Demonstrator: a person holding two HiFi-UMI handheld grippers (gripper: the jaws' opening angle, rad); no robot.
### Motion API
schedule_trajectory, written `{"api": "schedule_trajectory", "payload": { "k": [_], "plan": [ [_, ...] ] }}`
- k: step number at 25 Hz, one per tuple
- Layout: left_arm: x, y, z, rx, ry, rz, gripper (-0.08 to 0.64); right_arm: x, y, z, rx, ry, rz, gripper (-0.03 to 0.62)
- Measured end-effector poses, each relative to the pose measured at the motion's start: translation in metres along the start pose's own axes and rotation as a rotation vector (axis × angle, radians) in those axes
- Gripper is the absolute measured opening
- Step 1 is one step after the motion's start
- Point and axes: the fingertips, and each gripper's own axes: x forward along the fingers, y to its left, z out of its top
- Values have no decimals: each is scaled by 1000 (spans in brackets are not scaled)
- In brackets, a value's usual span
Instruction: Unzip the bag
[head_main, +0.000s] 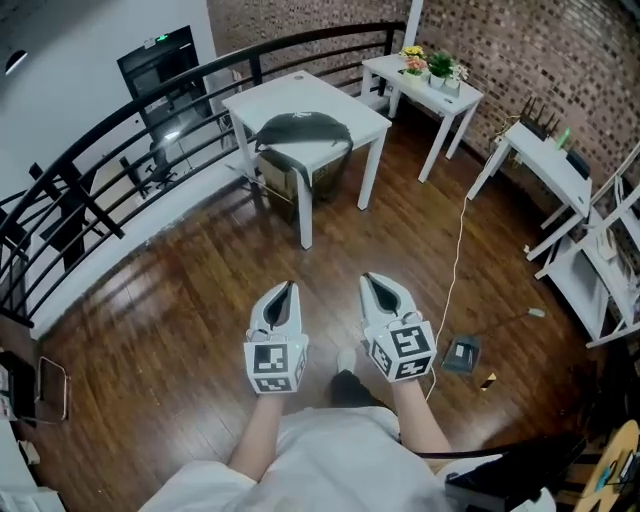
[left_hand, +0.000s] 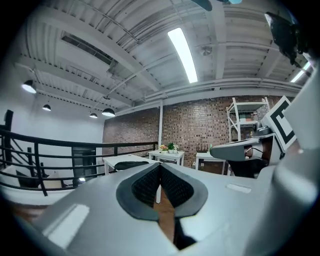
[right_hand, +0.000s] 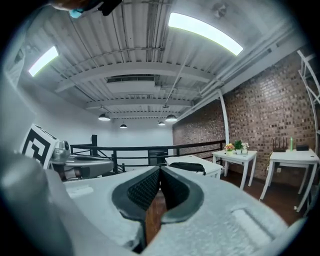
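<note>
A dark bag (head_main: 303, 133) lies on a white square table (head_main: 340, 100) well ahead of me, draped over its front edge. It shows small in the left gripper view as a dark bag (left_hand: 129, 164) and in the right gripper view as a dark bag (right_hand: 187, 166). Both grippers are held close to my body over the wooden floor, far from the bag. The left gripper (head_main: 286, 287) is shut with nothing in it. Beside it, the right gripper (head_main: 372, 280) is also shut and empty.
A black railing (head_main: 110, 150) curves along the left. A second white table with potted flowers (head_main: 430, 66) stands behind the first. White shelves (head_main: 590, 230) line the right wall. A white cable (head_main: 457, 260) and a small box (head_main: 461, 354) lie on the floor to my right.
</note>
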Motion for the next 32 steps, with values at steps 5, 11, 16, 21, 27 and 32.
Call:
{"api": "schedule_trajectory", "payload": {
  "k": [5,11,16,21,27,32],
  "plan": [
    [101,-4,47,52,-62,-13,15,75,-85,54,11,-88,-1,-9],
    [179,3,44,61,-51,18,15,139,-151,49,58,-86,-6,-9],
    [223,31,27,37,-15,54,15,194,-163,6,79,15,37,-9],
    [302,87,30,11,-13,40,15,278,-184,16,43,24,24,-9],
    [431,164,64,29,-37,-67,15,414,-226,61,-34,0,-29,-9],
    [504,227,101,38,-72,-112,15,485,-251,108,-89,-53,-112,-9]
  ]
}}
